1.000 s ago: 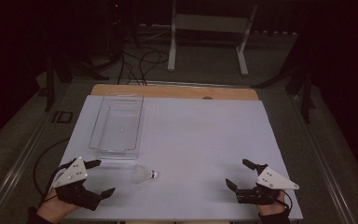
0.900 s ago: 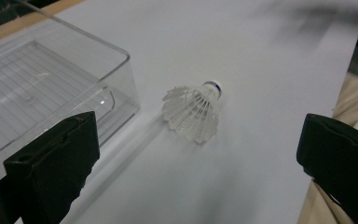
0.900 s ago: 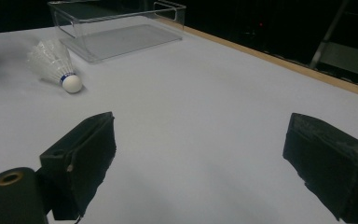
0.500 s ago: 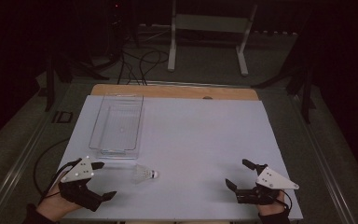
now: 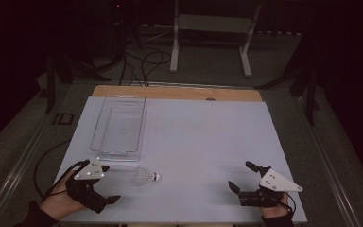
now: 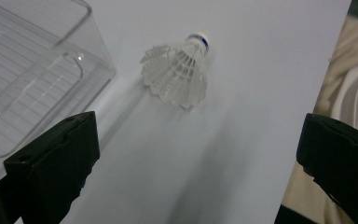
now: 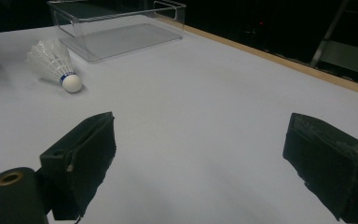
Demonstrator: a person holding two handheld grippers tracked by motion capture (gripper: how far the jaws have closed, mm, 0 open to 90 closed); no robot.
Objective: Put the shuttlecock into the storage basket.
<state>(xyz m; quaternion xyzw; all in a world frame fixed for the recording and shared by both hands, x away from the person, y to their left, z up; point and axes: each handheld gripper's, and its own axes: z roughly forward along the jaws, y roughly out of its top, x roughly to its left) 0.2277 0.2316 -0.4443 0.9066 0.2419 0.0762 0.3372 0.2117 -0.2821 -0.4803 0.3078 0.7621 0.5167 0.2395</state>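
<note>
Open white table (image 5: pixel 203 142) across the middle and right, free passage there. Clear bin (image 5: pixel 119 126) stands on the left half, walls blocking any low sideways sweep. Shuttlecock (image 5: pixel 145 176) lies just in front of the bin's near end, a narrow gap between them. Left gripper (image 5: pixel 105 184), jaws wide, has bare surface straight to the shuttlecock. Right gripper (image 5: pixel 243 177) well apart, nothing near it.

Shuttlecock (image 5: pixel 146 177) before bin (image 5: pixel 119 126) (apart)

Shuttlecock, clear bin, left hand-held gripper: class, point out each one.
shuttlecock (image 6: pixel 177 77), left gripper view, on its feather skirt.
clear bin (image 5: pixel 105 124), high view, on its left wall.
left hand-held gripper (image 5: pixel 108 183), high view, midway between its fingertips.
</note>
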